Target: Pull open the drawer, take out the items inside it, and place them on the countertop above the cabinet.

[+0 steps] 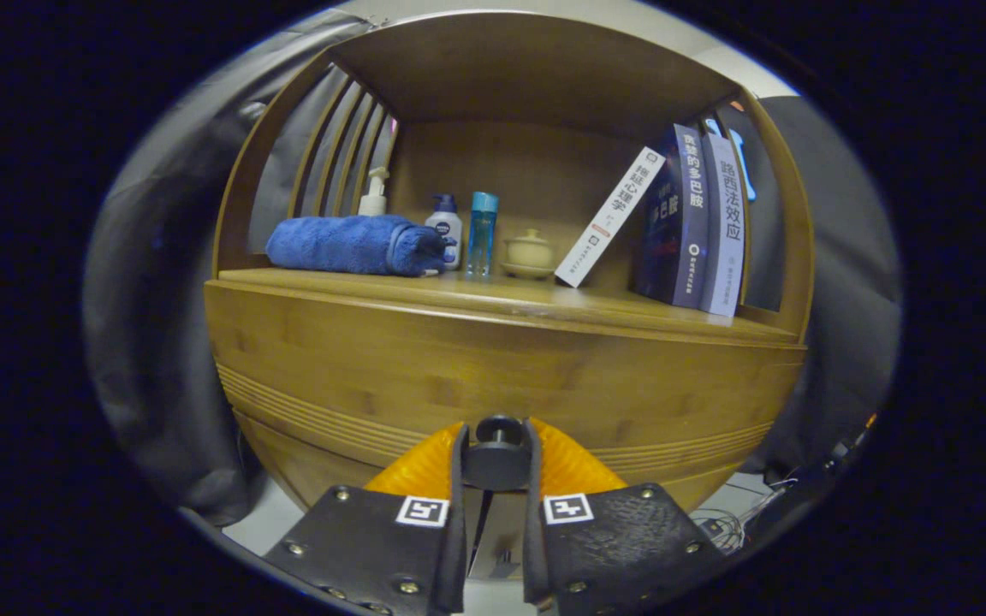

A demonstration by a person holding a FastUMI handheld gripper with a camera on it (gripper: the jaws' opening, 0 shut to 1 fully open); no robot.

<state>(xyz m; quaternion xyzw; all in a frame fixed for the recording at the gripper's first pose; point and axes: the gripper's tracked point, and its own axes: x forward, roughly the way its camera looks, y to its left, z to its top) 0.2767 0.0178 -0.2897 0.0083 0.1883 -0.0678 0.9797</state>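
Below, the hand-held gripper [497, 453] clamps the drawer [493, 376] knob [497, 462]; a towel [356, 245] lies on the countertop [544, 299].

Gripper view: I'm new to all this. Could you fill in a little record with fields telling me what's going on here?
setting: wooden bamboo cabinet with an open shelf above
drawer: front looks closed
gripper: both fingers pressed on the round black drawer knob
countertop left: rolled blue towel, white pump bottle behind it
countertop middle: white bottle with dark cap, clear blue bottle, small beige lidded pot
countertop right: white book leaning on two upright dark and pale books
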